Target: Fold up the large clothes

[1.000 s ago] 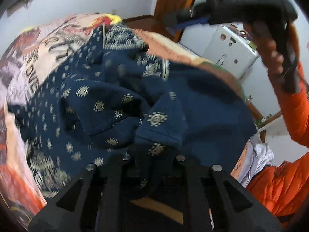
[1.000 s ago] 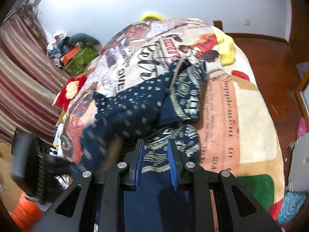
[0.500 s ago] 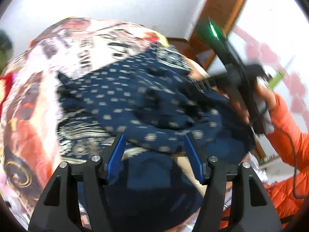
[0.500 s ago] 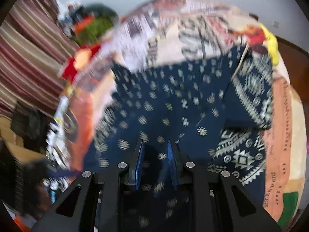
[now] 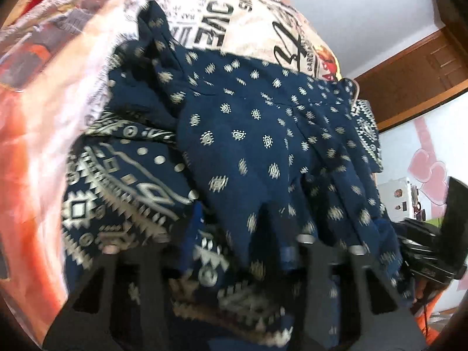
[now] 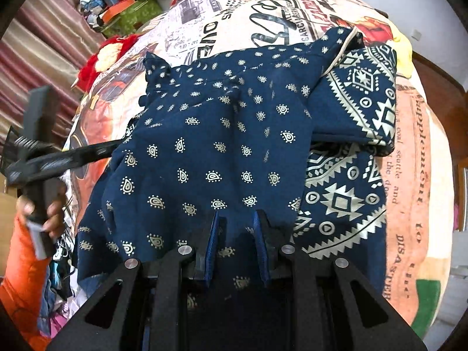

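Observation:
A navy garment [image 6: 219, 146] with small pale paisley marks and a broad geometric border [image 6: 345, 199] lies spread on a bed. My right gripper [image 6: 237, 231] is at its near edge, shut on a fold of the dotted cloth that runs between the blue pads. In the left wrist view the same garment [image 5: 248, 146] fills the middle. My left gripper [image 5: 242, 234] is blurred and low over the border cloth; its jaws are closing, still apart, with cloth lying between them. From the right wrist view the left gripper [image 6: 112, 146] reaches in under the garment's left edge.
A printed blanket [image 6: 263, 14] covers the bed under the garment. A hand [image 6: 49, 213] and an orange sleeve [image 6: 20, 263] are at the left. A striped curtain [image 6: 35, 44] and a pile of things [image 6: 122, 5] stand beyond the bed. A wooden door [image 5: 409, 73] is at the right.
My left gripper let go of the bunched cloth, opened, rolled and swung down to the border edge. The right gripper sank with its fold, and the garment now lies flatter.

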A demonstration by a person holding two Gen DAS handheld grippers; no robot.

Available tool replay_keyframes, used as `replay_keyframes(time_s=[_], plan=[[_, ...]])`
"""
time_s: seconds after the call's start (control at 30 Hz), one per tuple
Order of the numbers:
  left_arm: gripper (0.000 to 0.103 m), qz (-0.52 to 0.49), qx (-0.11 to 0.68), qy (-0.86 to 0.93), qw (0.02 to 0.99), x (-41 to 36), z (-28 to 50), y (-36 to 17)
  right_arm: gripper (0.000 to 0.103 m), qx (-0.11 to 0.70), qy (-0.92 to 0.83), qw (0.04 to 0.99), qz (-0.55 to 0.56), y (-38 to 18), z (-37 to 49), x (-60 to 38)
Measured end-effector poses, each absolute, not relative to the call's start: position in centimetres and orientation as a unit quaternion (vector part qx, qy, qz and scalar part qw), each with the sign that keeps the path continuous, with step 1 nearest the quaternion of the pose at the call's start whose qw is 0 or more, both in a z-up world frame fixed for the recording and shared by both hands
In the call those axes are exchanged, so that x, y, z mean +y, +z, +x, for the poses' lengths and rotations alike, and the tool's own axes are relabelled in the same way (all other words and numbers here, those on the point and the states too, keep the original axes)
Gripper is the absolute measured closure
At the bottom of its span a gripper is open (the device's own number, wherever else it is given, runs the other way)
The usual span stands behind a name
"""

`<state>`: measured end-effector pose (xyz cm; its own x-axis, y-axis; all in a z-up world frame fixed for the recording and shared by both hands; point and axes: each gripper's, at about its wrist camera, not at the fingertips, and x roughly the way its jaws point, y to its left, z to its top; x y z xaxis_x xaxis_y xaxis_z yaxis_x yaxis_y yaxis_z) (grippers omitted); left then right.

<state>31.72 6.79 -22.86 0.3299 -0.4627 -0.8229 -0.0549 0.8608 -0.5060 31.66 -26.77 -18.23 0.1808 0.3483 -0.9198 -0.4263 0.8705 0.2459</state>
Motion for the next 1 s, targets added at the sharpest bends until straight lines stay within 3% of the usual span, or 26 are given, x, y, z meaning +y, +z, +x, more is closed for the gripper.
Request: replay_keyframes(time_s=[0.03,0.1,0.3,0.47,0.57,0.77,0.9,1.0], plan=[[0.088,-0.222,0.564,-0.129,0.785,6.3,31.9,-23.0,0.082,0.586,0.250,0.770,-0.034,-18.0,31.8,-26.8],[0.099,-0.199,0.552,-0.126,0.800,5.7,31.8,-22.4,0.082,0.572,0.242,0.783,-0.033,-17.0,32.2,-26.8],[0.100,-0.166,0.492,-0.116,0.847,6.7,31.1,-19.3,0.082,0.546,0.227,0.807,-0.020,-16.0,33.9,-27.1],[0.100,-0.137,0.525,-0.087,0.836,7.1,31.1,-22.0,0.082,0.594,0.206,0.777,-0.035,-20.5,34.4,-27.1],[0.090,-0.110,0.534,-0.072,0.835,6.4,30.7,-23.3,0.082,0.576,0.207,0.790,-0.039,-20.3,33.5,-27.5],[0.073,-0.121,0.519,-0.063,0.844,7.8,29.2,-20.6,0.082,0.562,0.201,0.800,-0.058,-18.0,31.9,-28.7],[0.046,-0.120,0.497,-0.051,0.858,9.7,27.0,-18.6,0.082,0.532,0.187,0.825,-0.043,-15.8,30.3,-31.0],[0.043,-0.124,0.495,-0.040,0.859,11.4,25.0,-18.0,0.082,0.516,0.172,0.839,-0.018,-14.7,29.0,-33.1]])
